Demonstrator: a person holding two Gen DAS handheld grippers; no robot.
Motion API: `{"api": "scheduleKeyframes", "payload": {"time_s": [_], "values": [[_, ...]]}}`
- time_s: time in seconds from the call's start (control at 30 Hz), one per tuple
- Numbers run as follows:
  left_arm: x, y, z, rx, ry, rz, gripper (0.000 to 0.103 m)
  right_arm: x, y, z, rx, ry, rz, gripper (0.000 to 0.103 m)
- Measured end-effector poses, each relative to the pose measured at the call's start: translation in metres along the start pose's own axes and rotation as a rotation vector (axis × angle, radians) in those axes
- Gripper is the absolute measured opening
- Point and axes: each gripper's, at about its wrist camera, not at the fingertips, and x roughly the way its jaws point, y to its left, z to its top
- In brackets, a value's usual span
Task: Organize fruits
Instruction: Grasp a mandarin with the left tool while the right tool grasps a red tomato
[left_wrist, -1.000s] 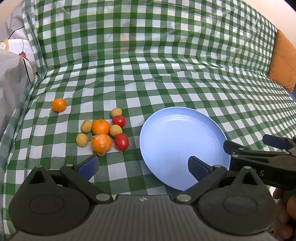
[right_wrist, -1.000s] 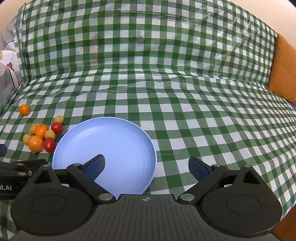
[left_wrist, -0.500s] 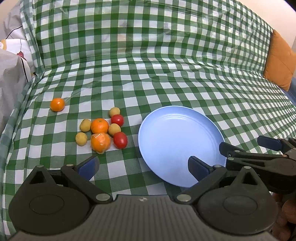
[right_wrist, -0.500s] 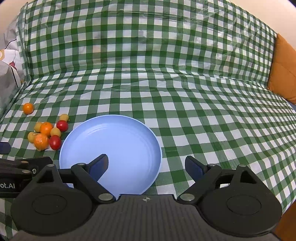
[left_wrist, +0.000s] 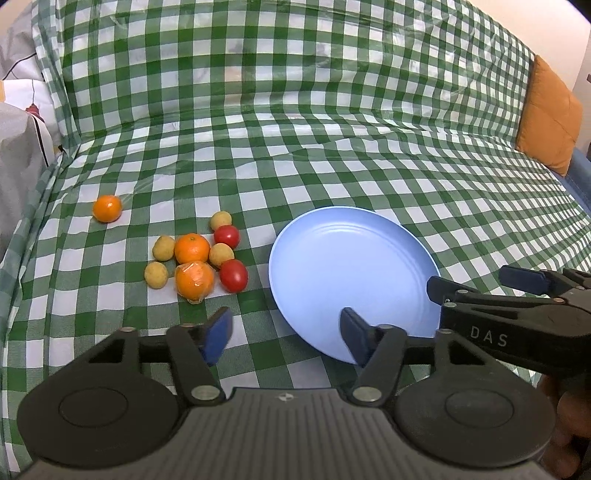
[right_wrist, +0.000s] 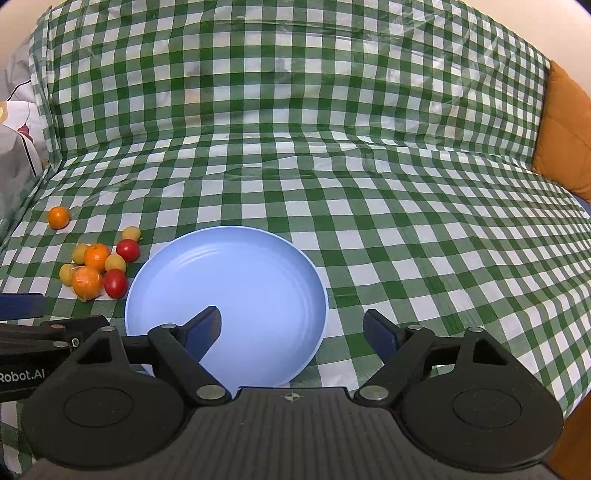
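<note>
While both grippers are held low over the green checked cloth (left_wrist: 332, 155), nothing is gripped by either one. Nearest in the left wrist view, the left gripper (left_wrist: 284, 334) is seen with its two blue pads spread apart, one over the cloth and one over the near rim of the blue plate (left_wrist: 351, 266). In the right wrist view the right gripper (right_wrist: 291, 330) is spread wide too, with one pad over the plate (right_wrist: 236, 280) and the other over the cloth just past the plate's right edge.

Nothing is held in the plate; it lies flat and round on the cloth.

Just left of the plate, the fruits are bunched in a little heap. Nearest is an orange wrapped in clear film (left_wrist: 194, 280), with a red tomato (left_wrist: 233, 275) beside it on the plate side. That tomato is a bit egg-shaped, and its long way is seen running up and down in the picture, leaning slightly. A small yellow fruit (left_wrist: 156, 274) lies on the other side. Behind these, a bare orange (left_wrist: 191, 248) is packed between two more yellow fruits (left_wrist: 163, 247). Farther back, a rounder red tomato (left_wrist: 227, 236) and one more yellow fruit (left_wrist: 221, 220) are touching.

Farthest off, a lone orange (left_wrist: 107, 208) sits well apart to the left. An orange cushion (left_wrist: 550, 118) is seen at the far right.
</note>
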Motion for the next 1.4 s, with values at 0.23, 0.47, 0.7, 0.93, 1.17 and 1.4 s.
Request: {"api": "scheduleKeyframes", "payload": {"time_s": [0.23, 0.47, 0.7, 0.93, 1.17, 1.4], "values": [[-0.001, 0.007, -0.001, 0.002, 0.03, -0.019, 0.024, -0.01, -0.023, -0.015, 0.007, 0.012, 0.019, 0.062], [-0.003, 0.036, -0.001, -0.06, 0.06, 0.046, 0.021, -0.013, -0.025, -0.015, 0.062, -0.008, 0.09, 0.037], [-0.004, 0.096, -0.004, -0.227, 0.113, 0.183, 0.049, -0.012, 0.016, -0.02, -0.006, -0.052, 0.224, 0.037], [-0.004, 0.141, -0.016, -0.327, 0.169, 0.263, 0.072, -0.008, 0.069, -0.037, -0.123, -0.08, 0.346, 0.038], [0.009, 0.16, -0.025, -0.331, 0.219, 0.281, 0.073, 0.024, 0.109, -0.045, -0.27, -0.086, 0.317, 0.039], [0.025, 0.163, -0.035, -0.314, 0.253, 0.255, 0.071, 0.058, 0.134, -0.047, -0.443, -0.095, 0.196, 0.038]]}}
